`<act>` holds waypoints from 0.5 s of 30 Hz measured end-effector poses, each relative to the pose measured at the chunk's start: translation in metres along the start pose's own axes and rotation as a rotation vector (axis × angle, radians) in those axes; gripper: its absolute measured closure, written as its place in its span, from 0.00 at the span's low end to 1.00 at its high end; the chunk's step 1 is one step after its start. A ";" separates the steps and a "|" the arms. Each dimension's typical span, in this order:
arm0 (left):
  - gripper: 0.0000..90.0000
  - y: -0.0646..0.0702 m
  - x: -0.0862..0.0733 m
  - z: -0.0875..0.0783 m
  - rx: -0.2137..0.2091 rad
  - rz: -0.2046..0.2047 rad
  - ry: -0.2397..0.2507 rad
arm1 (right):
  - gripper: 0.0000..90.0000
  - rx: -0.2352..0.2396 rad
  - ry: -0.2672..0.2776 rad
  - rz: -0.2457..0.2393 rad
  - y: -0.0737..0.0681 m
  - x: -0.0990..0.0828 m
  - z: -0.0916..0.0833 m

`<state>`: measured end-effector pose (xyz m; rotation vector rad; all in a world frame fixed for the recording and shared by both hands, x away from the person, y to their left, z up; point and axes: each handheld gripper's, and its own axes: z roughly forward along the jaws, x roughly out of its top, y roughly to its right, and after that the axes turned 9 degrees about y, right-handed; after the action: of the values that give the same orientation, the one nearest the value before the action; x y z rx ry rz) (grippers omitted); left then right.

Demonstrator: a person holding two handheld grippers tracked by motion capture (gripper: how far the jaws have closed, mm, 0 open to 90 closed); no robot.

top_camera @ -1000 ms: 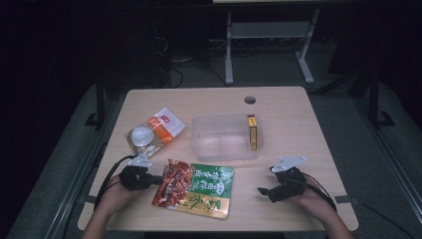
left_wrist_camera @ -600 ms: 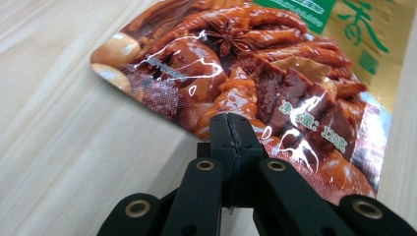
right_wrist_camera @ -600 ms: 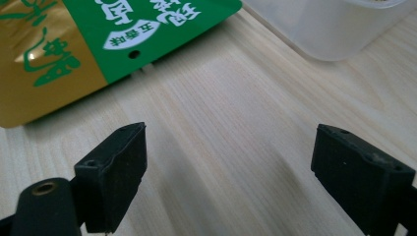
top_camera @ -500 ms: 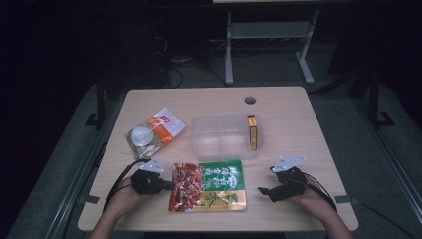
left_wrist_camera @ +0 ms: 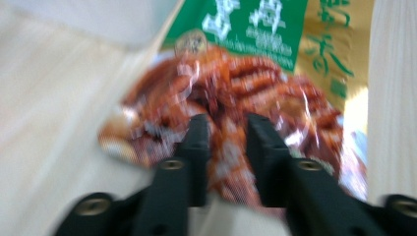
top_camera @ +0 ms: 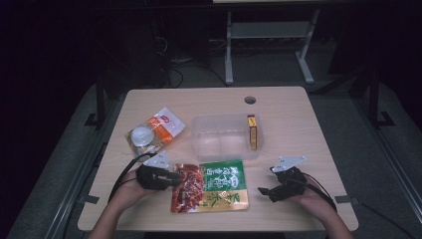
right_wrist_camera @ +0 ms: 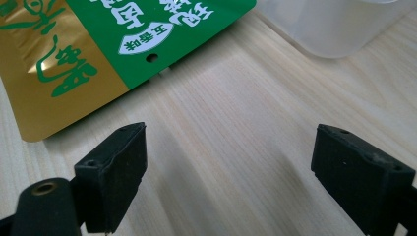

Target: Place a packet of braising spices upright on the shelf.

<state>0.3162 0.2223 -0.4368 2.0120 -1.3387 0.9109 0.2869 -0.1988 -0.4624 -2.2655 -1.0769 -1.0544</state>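
The left tongs (left_wrist_camera: 223, 162) are pinching the red end of a snack bag (left_wrist_camera: 255, 103). The two black jaws sit close together with a fold of the bag between them. This picture is blurry, so it is hard to see how tight the pinch is, but the bag looks squeezed. From the high view, the left tongs (top_camera: 171, 178) sit at the left edge of the snack bag (top_camera: 211, 185), and a hand (top_camera: 130, 186) holds them from behind.

The right tongs (right_wrist_camera: 231, 172) are spread wide. Nothing is between the jaws, just bare wood of the desk (right_wrist_camera: 236, 113). The gold and green corner of the bag (right_wrist_camera: 93, 54) lies near the left jaw but does not touch it. In the high view the right tongs (top_camera: 271, 191) rest on the desk just to the right of the bag, with a small gap between them.

The bag lies flat near the front edge of the desk (top_camera: 298, 119), between the two tongs. Just behind it stands a clear plastic box (top_camera: 224, 137). A thin yellow and red packet (top_camera: 253, 132) stands at the right end of the box. To the left of the box lie an orange and white pouch (top_camera: 164, 124) and a round white thing (top_camera: 142, 134) touching it.
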 end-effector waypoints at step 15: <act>0.21 -0.023 0.016 0.050 -0.073 0.053 -0.043 | 0.15 -0.003 0.003 0.000 0.002 -0.003 -0.002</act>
<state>0.3532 0.1841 -0.4571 1.9599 -1.4339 0.8337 0.2859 -0.2024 -0.4637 -2.2659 -1.0753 -1.0596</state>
